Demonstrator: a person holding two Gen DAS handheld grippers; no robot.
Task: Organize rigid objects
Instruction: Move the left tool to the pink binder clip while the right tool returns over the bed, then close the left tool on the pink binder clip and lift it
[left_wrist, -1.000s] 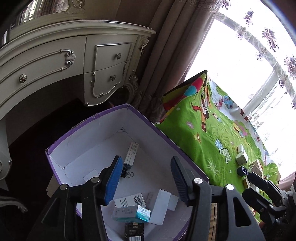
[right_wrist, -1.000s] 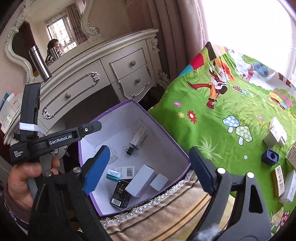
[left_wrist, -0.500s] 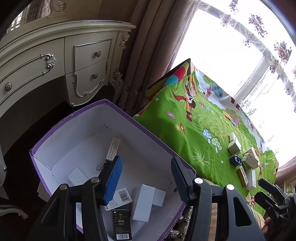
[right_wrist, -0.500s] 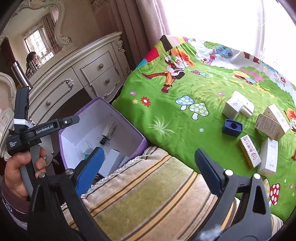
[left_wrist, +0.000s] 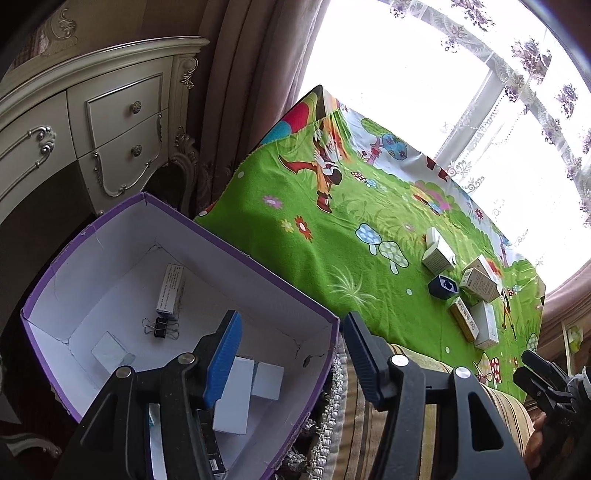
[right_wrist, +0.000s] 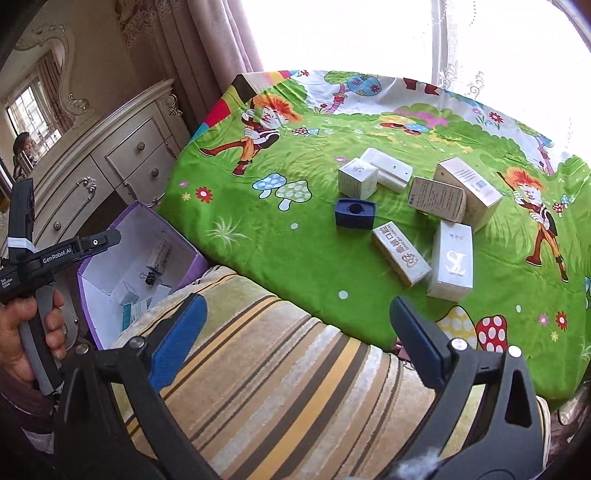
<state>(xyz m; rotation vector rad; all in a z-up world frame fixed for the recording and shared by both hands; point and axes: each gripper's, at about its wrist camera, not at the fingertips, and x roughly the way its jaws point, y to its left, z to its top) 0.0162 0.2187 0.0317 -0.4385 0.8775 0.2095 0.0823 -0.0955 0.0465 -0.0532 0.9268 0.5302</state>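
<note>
The right gripper hangs over a striped cushion, its jaws spread wide and just opened further, nothing between them. Just beyond the cushion, on the green cartoon cloth, a tall white carton lies flat, long axis running away from the cushion, beside a tan carton lying diagonally. Past them sit a dark blue cap and more white cartons. Left of the cushion, the left gripper, jaws parted and just widening, empty, hangs over the near rim of the purple box. Inside are white cartons, a black binder clip and a slim printed carton pointing at the far wall
</note>
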